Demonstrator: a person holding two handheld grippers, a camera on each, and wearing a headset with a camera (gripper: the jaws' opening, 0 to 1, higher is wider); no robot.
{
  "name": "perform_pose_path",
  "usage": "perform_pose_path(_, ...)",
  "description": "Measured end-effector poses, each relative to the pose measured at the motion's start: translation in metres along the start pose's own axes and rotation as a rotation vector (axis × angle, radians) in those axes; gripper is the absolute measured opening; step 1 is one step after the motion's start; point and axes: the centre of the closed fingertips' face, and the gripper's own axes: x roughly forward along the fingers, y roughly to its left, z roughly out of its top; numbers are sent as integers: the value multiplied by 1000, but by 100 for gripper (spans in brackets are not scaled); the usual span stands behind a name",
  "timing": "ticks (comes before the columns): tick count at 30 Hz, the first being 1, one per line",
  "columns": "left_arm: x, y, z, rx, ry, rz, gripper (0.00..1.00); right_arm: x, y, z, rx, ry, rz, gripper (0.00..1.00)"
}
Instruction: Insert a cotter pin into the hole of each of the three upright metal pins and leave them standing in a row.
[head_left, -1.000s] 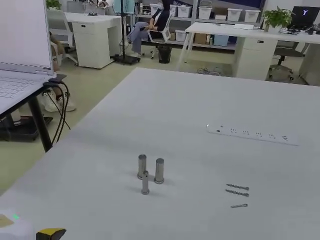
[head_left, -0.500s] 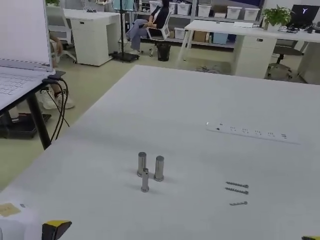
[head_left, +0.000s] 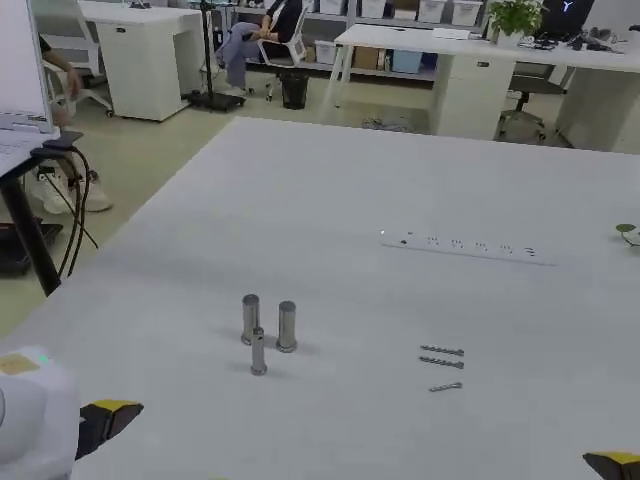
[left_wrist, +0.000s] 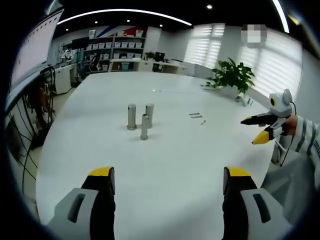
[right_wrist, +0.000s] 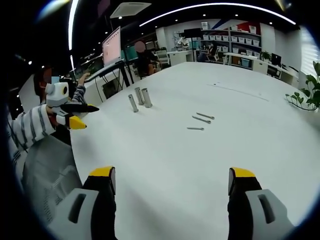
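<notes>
The three metal pins (head_left: 263, 330) are standing upright on the white table (head_left: 400, 180) in a tight cluster, not in a line; two taller ones are standing side by side, just apart, and a shorter one is standing just in front of the gap between them; whether any hole is holding a pin is too small to tell. The three cotter pins (head_left: 442, 364) are lying flat on the table well to the right of the cluster; two are lying close and parallel, and the third is lying a little nearer the person, loose of the others. A white power strip (head_left: 465, 246) is lying farther back on the table, beyond the cotter pins.

The left tongs (left_wrist: 169, 175) are hanging low over the near edge of the table, jaws gaping wide and gripping nothing; the metal pins are standing ahead of them, well apart. The right tongs (right_wrist: 171, 175) are likewise spreading wide and carrying nothing, with the cotter pins lying ahead of them and out of contact.

A leafy plant (left_wrist: 231, 76) is standing toward the table's far right side; its pot is too small to make out. White storage boxes (head_left: 432, 10) are sitting along shelves at the far wall; their contents are not showing.
</notes>
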Motion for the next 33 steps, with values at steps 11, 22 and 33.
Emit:
perform_pose_path(11, 22, 3, 18, 51, 20, -44, 80, -4, -5, -6, 16, 7, -20, 92)
perform_pose_path(22, 43, 16, 27, 37, 6, -33, 62, -4, -4, -6, 17, 9, -23, 91)
perform_pose_path(33, 61, 31, 42, 32, -40, 9, 43, -3, -4, -9, 17, 20, -21, 91)
